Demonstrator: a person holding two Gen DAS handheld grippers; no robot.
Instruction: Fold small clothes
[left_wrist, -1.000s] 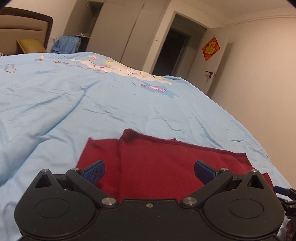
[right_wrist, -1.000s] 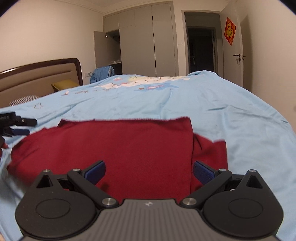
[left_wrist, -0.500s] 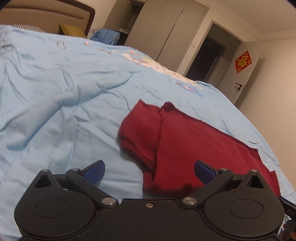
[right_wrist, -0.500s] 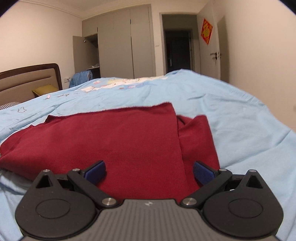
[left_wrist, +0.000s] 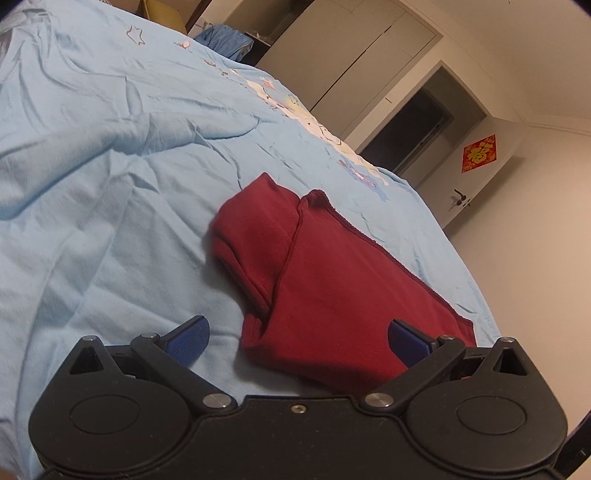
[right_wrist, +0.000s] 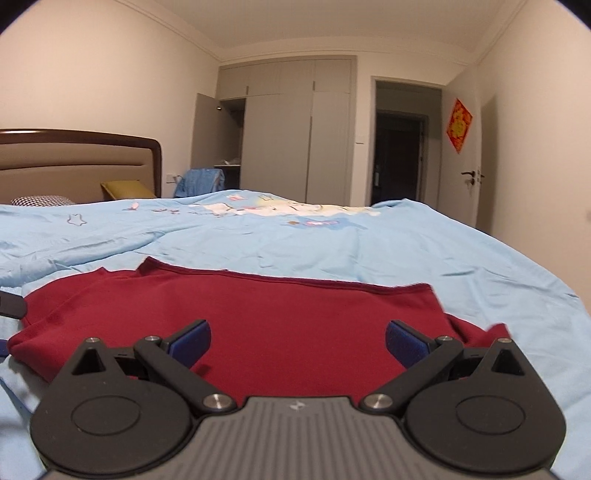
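A dark red garment (left_wrist: 332, 291) lies folded on the light blue bedspread (left_wrist: 92, 206), a sleeve tucked under at its left end. My left gripper (left_wrist: 297, 338) hovers open just above the garment's near left corner, blue pads wide apart and empty. In the right wrist view the same red garment (right_wrist: 280, 317) spreads flat across the bed. My right gripper (right_wrist: 297, 339) stands open over its near edge, nothing between the fingers. A dark piece of the other gripper shows at that view's left edge.
The blue bedspread (right_wrist: 406, 251) fills the bed, with a cartoon print farther back. A brown headboard (right_wrist: 77, 155) and yellow pillow (right_wrist: 127, 188) are at the far left. Grey wardrobes (right_wrist: 288, 129) and a dark doorway (right_wrist: 400, 155) stand behind. The bed drops off on the right.
The left gripper has swung left and tilted, so the garment's left end now lies between its fingers. The right gripper has pulled back and levelled; the garment lies flatter. Both stay open.
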